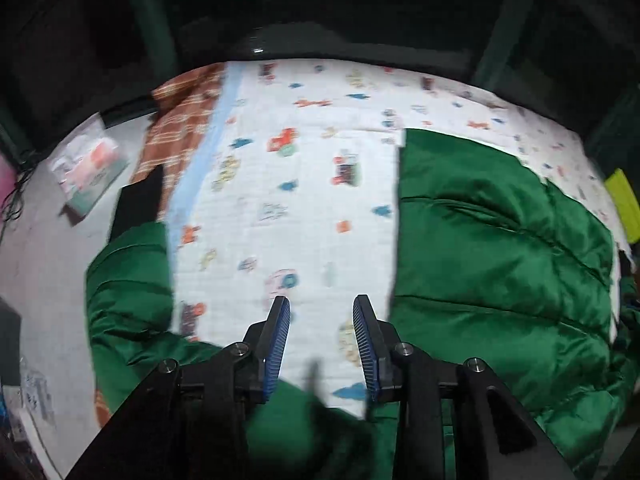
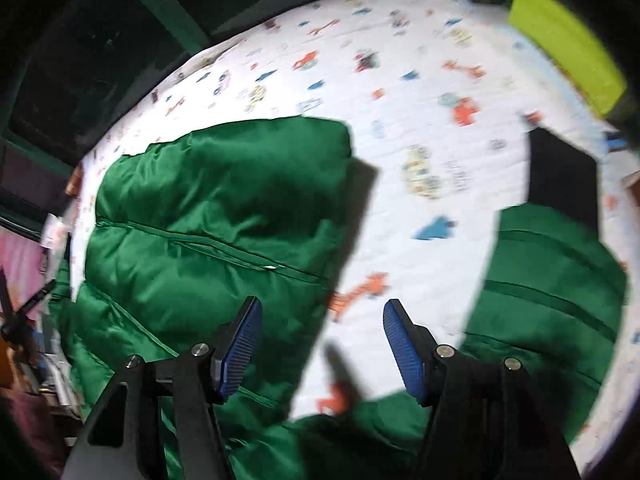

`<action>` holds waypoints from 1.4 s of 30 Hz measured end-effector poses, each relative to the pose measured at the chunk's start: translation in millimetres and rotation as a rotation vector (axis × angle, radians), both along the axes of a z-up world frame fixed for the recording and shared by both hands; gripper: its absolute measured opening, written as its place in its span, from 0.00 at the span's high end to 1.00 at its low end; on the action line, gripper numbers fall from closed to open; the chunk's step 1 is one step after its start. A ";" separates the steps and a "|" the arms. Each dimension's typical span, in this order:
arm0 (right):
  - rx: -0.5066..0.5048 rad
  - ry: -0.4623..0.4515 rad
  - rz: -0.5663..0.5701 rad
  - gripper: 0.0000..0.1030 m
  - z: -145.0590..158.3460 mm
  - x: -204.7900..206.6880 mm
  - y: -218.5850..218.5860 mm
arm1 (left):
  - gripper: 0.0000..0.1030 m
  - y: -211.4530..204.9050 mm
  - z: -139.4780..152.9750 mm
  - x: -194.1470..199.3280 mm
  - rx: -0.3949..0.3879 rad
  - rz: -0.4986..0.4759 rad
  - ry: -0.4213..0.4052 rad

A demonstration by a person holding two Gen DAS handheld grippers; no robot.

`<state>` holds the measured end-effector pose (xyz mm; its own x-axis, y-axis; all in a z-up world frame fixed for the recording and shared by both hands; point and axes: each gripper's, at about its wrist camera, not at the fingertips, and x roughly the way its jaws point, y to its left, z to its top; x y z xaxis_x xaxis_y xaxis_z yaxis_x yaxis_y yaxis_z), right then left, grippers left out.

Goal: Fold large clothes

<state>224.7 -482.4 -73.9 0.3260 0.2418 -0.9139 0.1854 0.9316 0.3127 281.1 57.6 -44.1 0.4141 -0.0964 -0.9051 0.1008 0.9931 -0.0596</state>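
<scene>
A green puffer jacket lies on a white bedsheet (image 1: 304,200) printed with small coloured vehicles. In the left wrist view its body (image 1: 500,272) fills the right side and a sleeve (image 1: 128,300) with a black cuff (image 1: 138,204) lies at the left. My left gripper (image 1: 321,312) hovers over bare sheet between them, jaws apart, nothing between the blue pads. In the right wrist view the jacket body (image 2: 216,216) with its zip lies at the left and the sleeve (image 2: 552,280) at the right. My right gripper (image 2: 322,314) hangs open above the sheet (image 2: 400,100), at the body's edge, empty.
A brown checked cloth (image 1: 184,128) and a pale blue strip border the sheet at the left. A plastic packet (image 1: 88,164) lies on the grey surface beyond. A lime-green object (image 2: 568,44) sits at the far right edge of the bed. Dark green framing surrounds it.
</scene>
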 end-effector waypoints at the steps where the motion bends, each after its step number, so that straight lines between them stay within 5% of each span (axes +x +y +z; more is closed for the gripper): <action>1: 0.013 0.016 0.007 0.33 -8.9 9.9 0.8 | 0.46 -15.5 -0.5 2.8 -0.025 -0.049 -0.004; 3: 0.017 0.037 0.005 0.33 -20.5 17.2 6.1 | 0.23 -36.7 -5.6 13.8 -0.040 -0.085 -0.005; 7: 0.067 0.048 -0.029 0.29 -36.0 16.7 9.7 | 0.23 -54.2 -21.1 40.1 -0.140 -0.125 0.021; 12: 0.081 0.015 -0.042 0.29 -32.8 28.6 1.7 | 0.23 -55.0 -49.4 87.9 -0.138 -0.072 0.049; 18: 0.087 -0.032 -0.008 0.29 -32.0 40.1 8.9 | 0.23 -54.7 -79.3 126.7 -0.233 -0.051 0.108; 20: 0.097 -0.046 0.007 0.29 -31.0 43.0 10.3 | 0.26 -64.0 -86.7 134.9 -0.233 -0.087 0.117; 26: 0.105 -0.080 0.044 0.29 -30.7 59.7 19.9 | 0.60 -92.7 -89.3 134.0 -0.194 -0.170 0.050; 27: 0.096 -0.086 0.043 0.36 -30.2 61.1 21.6 | 0.71 -94.5 -88.3 131.4 -0.184 -0.166 0.031; 30: 0.076 -0.119 0.023 0.69 -20.2 66.8 29.5 | 0.82 -96.4 -79.3 121.6 -0.156 -0.135 -0.037; 33: 0.005 -0.181 0.038 0.82 5.1 73.9 43.9 | 0.86 -90.9 -62.1 111.9 -0.139 -0.071 -0.106; 42: -0.085 -0.446 0.146 0.86 98.7 133.8 110.6 | 0.87 -38.3 10.0 110.7 -0.170 0.100 -0.290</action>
